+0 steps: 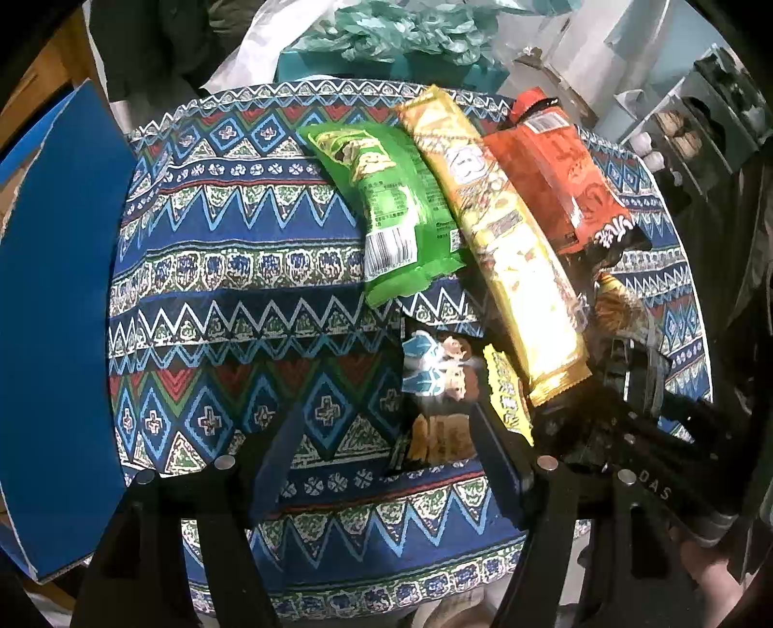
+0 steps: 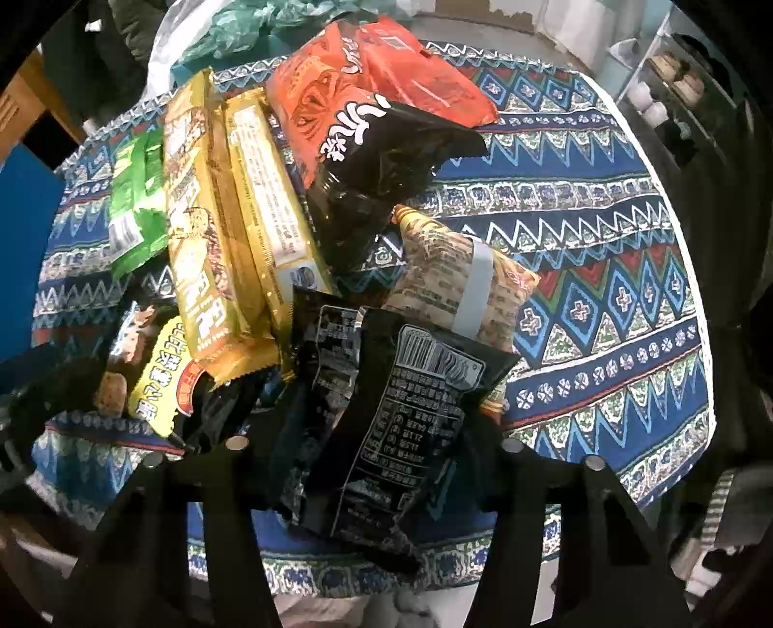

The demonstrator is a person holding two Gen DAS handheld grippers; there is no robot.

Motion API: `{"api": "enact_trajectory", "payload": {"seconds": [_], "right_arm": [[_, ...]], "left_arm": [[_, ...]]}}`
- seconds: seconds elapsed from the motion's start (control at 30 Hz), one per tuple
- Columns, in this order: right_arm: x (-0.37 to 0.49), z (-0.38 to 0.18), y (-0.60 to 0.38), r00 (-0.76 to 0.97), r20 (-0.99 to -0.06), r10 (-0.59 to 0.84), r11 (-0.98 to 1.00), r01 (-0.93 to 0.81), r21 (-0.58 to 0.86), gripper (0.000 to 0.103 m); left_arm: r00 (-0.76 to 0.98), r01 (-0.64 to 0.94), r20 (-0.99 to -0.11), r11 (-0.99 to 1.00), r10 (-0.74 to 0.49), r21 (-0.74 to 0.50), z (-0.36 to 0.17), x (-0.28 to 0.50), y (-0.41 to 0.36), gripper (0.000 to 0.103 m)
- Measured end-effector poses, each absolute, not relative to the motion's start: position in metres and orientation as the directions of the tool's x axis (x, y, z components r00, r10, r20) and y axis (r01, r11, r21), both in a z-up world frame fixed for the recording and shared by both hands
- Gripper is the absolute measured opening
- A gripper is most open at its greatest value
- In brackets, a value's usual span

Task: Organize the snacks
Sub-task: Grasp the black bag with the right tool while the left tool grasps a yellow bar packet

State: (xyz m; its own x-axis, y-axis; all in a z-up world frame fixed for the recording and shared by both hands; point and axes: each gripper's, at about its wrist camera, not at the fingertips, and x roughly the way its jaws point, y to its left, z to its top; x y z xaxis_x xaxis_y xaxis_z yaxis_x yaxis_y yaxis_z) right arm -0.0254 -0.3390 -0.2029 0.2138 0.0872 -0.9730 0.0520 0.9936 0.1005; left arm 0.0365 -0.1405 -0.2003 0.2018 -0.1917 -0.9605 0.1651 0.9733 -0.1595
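Several snack packs lie on a round table with a patterned cloth (image 1: 232, 270). A green pack (image 1: 391, 203), a long yellow pack (image 1: 502, 232) and an orange-and-black pack (image 1: 560, 178) lie side by side. My left gripper (image 1: 386, 463) is open, its jaws around a small dark snack pack (image 1: 435, 410) without pressing it. In the right wrist view my right gripper (image 2: 381, 449) is shut on a black snack pack (image 2: 401, 425) with white print. Behind it lie a beige pack (image 2: 449, 285), the yellow packs (image 2: 207, 232), the orange-and-black pack (image 2: 367, 125) and the green pack (image 2: 135, 203).
A blue board (image 1: 53, 299) stands at the table's left edge. Teal and white plastic bags (image 1: 386, 34) lie behind the table. Shelves with small items (image 1: 691, 130) stand at the far right. The right gripper's body (image 1: 642, 425) shows in the left wrist view.
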Motion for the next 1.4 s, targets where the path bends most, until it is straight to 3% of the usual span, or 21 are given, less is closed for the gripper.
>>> {"api": "enact_trajectory", "payload": {"seconds": [0.63,1.0,1.4], "right_arm": [[-0.015,-0.157,-0.359,0.335,-0.935,0.118,0.990,0.033,0.137,0.051],[0.021,-0.147,-0.357,0.380,-0.919,0.101,0.994,-0.065,0.082,0.051],[0.050,-0.145,-0.365,0.358,-0.926,0.122,0.991,-0.092,0.095,0.051]], "left_arm": [[0.190,0.066,-0.943,0.962,-0.272,-0.265,-0.195,0.069,-0.154,0.076],[0.160,0.022,-0.948,0.961,-0.275,-0.275,-0.208,0.099,-0.177,0.077],[0.135,-0.041,-0.951,0.958,-0.277,-0.284,-0.225,0.125,-0.187,0.090]]}}
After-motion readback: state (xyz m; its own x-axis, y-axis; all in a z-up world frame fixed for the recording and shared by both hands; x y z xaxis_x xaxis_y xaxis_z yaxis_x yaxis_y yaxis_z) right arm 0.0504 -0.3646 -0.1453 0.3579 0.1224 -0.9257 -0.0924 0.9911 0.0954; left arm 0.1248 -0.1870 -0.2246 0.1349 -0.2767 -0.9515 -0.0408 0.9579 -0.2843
